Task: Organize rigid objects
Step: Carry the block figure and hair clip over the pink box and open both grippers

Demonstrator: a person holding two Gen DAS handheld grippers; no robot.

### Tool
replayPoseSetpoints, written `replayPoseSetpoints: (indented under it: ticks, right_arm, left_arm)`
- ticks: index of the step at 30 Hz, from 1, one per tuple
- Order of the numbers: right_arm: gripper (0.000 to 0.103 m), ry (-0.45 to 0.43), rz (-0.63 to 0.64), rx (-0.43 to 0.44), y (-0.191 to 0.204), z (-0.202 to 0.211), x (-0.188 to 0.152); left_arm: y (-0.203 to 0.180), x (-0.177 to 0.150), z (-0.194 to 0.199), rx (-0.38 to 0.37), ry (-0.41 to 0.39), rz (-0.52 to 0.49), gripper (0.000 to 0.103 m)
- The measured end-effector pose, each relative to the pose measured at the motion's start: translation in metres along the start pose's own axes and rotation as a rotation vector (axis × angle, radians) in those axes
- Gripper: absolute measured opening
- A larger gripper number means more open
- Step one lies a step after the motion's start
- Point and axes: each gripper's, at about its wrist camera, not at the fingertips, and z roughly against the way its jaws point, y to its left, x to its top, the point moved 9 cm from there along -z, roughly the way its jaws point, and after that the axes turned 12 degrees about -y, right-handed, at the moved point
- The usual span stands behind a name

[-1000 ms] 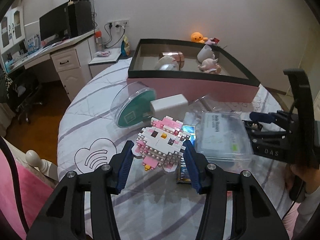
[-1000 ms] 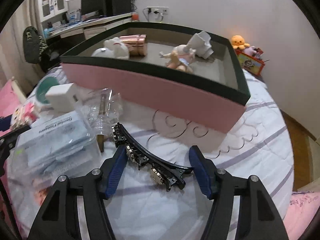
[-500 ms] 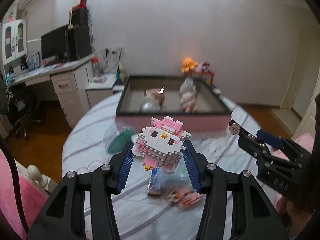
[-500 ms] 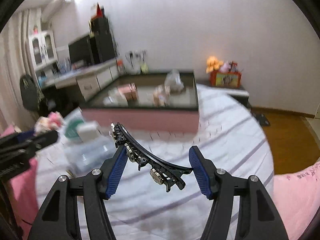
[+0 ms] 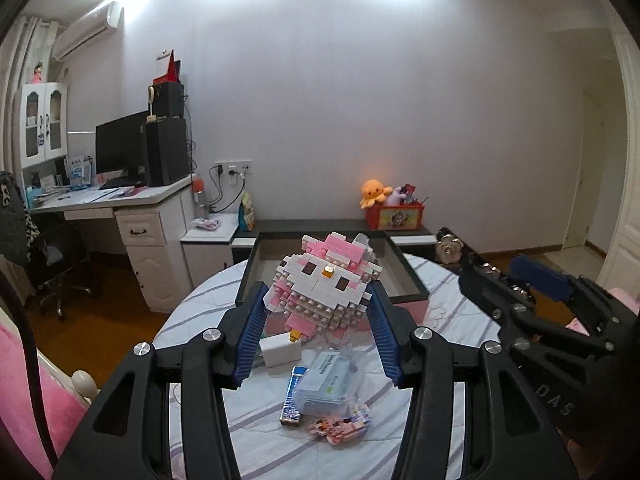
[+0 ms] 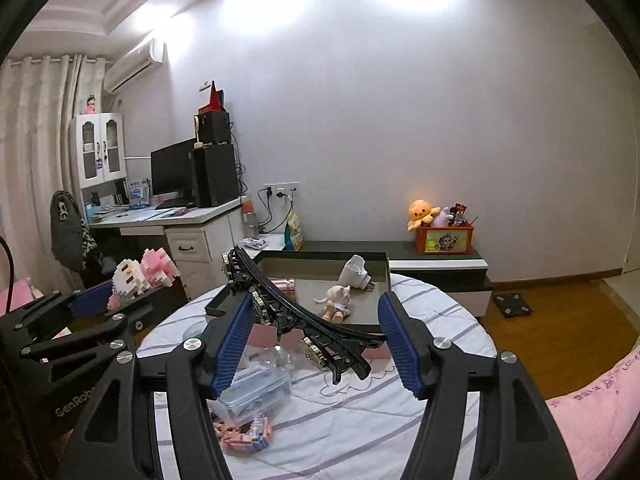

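Pink-white brick figure [image 5: 326, 286] clamped in left tool [image 5: 316, 338], lifted clear of counter [image 5: 256, 412]. Black jewelled hair clip [image 6: 296, 312] pinched crosswise in right tool [image 6: 316, 350]. Both held aloft, likely bound for pink-sided tray [image 6: 304, 280] ahead; clutter below.

Background stuff: orange octopus plush [image 6: 423, 211] sits on a red toy box [image 6: 444, 240], monitor [image 6: 173, 172] way off left of it.

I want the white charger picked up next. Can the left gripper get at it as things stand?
Probably not yet: the left gripper is shut on the block toy, held above the bed. The charger lies uncovered below, so once emptied, likely yes.
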Motion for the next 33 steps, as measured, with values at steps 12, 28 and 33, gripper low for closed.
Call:
replayPoseSetpoints:
  ticks: [12,28,33]
  right_arm:
    - [0.065,-0.074,0.046,-0.004,0.014,0.02,0.026]
    - [0.065,-0.088,0.073,0.008,0.021,-0.008,0.037]
    - [0.065,-0.06,0.066,0.007,0.018,-0.033,0.03]
  left_arm:
    - [0.003,0.025,0.029,0.028,-0.08,-0.004,0.051]
    - [0.011,0.027,-0.004,0.07,-0.09,-0.023,0.051]
    - [0.014,0.023,-0.04,0.063,-0.055,-0.038,0.05]
